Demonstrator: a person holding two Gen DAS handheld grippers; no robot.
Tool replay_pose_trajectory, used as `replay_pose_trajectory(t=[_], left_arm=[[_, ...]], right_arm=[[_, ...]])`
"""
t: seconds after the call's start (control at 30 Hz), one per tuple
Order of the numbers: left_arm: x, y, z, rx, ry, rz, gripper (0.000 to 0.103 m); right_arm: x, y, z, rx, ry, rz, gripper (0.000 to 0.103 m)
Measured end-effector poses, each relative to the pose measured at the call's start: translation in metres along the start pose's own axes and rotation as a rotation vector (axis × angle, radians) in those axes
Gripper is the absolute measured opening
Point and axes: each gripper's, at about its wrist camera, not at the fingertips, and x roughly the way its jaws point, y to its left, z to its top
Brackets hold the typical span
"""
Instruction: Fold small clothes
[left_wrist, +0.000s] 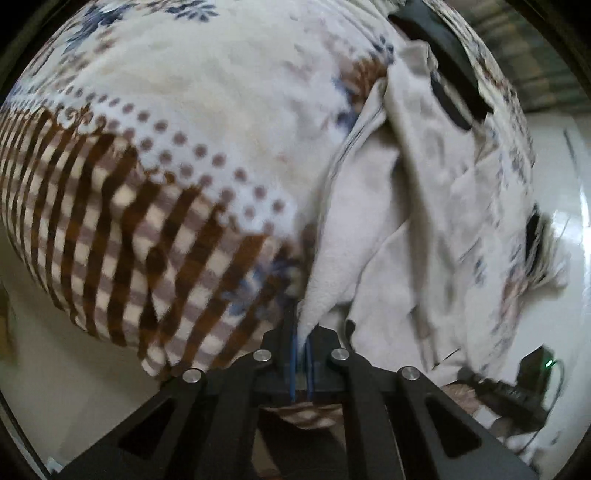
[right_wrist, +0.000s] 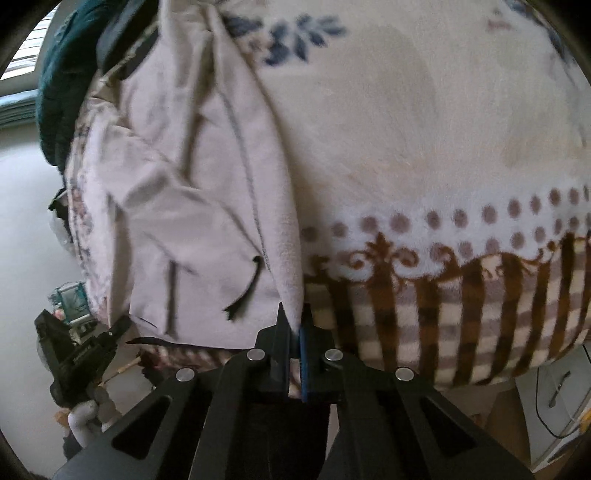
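Observation:
A small pale garment (left_wrist: 417, 206) lies stretched over a patterned fleece blanket (left_wrist: 147, 166). My left gripper (left_wrist: 301, 332) is shut on one corner of the garment. In the right wrist view the same pale garment (right_wrist: 192, 192), with a dark drawstring (right_wrist: 245, 290), hangs from my right gripper (right_wrist: 295, 325), which is shut on its edge. The blanket (right_wrist: 424, 129) fills the right of that view. The left gripper (right_wrist: 85, 354) shows at the lower left of the right wrist view, and the right gripper's body (left_wrist: 517, 384) shows at the lower right of the left wrist view.
The blanket has brown checks and dots near its front edge (right_wrist: 461, 314) and blue flowers farther back. A dark teal cloth (right_wrist: 62, 81) lies at the far left. A white glossy floor (left_wrist: 565, 236) lies beside the bed. A white cabinet with a cable (right_wrist: 557, 402) stands at the lower right.

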Motion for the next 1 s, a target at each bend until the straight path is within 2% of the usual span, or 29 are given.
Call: replay_pose_trajectory(t=[0.13, 0.27, 0.37, 0.4, 0.43, 0.47, 0.5, 0.53, 0.6, 0.63, 0.67, 0.73, 0.8, 0.87, 0.93, 0.97, 1.0], left_arm=[[-0.008, -0.02, 0.042, -0.02, -0.024, -0.065, 0.002], [0.01, -0.057, 0.098, 0.002, -0.069, -0.099, 0.002], [0.03, -0.069, 0.145, -0.011, -0.083, -0.133, 0.005], [0.035, -0.07, 0.156, -0.019, -0.079, -0.146, 0.012], [0.037, -0.068, 0.163, -0.026, -0.073, -0.153, 0.026], [0.039, -0.065, 0.172, -0.036, -0.075, -0.16, 0.03], [0.039, -0.067, 0.176, -0.04, -0.086, -0.169, 0.035], [0.035, -0.063, 0.177, -0.043, -0.099, -0.182, 0.041], [0.025, -0.053, 0.177, -0.036, -0.119, -0.189, 0.05], [0.022, -0.05, 0.176, -0.029, -0.131, -0.178, 0.056], [0.018, -0.044, 0.172, -0.013, -0.142, -0.162, 0.056], [0.025, -0.044, 0.17, 0.033, -0.129, -0.112, 0.056], [0.044, -0.055, 0.172, 0.102, -0.081, -0.065, 0.056], [0.061, -0.066, 0.172, 0.171, -0.051, -0.045, 0.056], [0.076, -0.081, 0.172, 0.246, -0.044, -0.032, 0.052], [0.081, -0.087, 0.172, 0.271, -0.047, -0.031, 0.043], [0.085, -0.092, 0.172, 0.294, -0.045, -0.043, 0.007]], right_arm=[[-0.03, 0.027, 0.026, -0.009, -0.043, 0.059, 0.003], [-0.052, 0.053, 0.076, -0.018, -0.129, 0.079, 0.003], [-0.055, 0.066, 0.129, 0.016, -0.186, 0.076, 0.003], [-0.054, 0.065, 0.144, 0.022, -0.193, 0.078, 0.004], [-0.042, 0.077, 0.156, 0.038, -0.192, 0.081, 0.005], [-0.037, 0.08, 0.165, 0.057, -0.184, 0.084, 0.007], [-0.035, 0.078, 0.174, 0.073, -0.174, 0.084, 0.017], [-0.039, 0.078, 0.178, 0.072, -0.182, 0.08, 0.036], [-0.045, 0.077, 0.177, 0.064, -0.212, 0.066, 0.057], [-0.05, 0.076, 0.173, 0.057, -0.226, 0.059, 0.058], [-0.052, 0.074, 0.171, 0.051, -0.228, 0.042, 0.058], [-0.048, 0.071, 0.168, 0.034, -0.222, 0.005, 0.058], [-0.034, 0.065, 0.168, 0.024, -0.186, -0.021, 0.058], [-0.017, 0.06, 0.173, 0.021, -0.151, -0.04, 0.058], [0.003, 0.057, 0.18, 0.017, -0.12, -0.065, 0.058], [0.011, 0.057, 0.183, 0.015, -0.108, -0.066, 0.058], [0.021, 0.058, 0.186, 0.013, -0.1, -0.06, 0.055]])
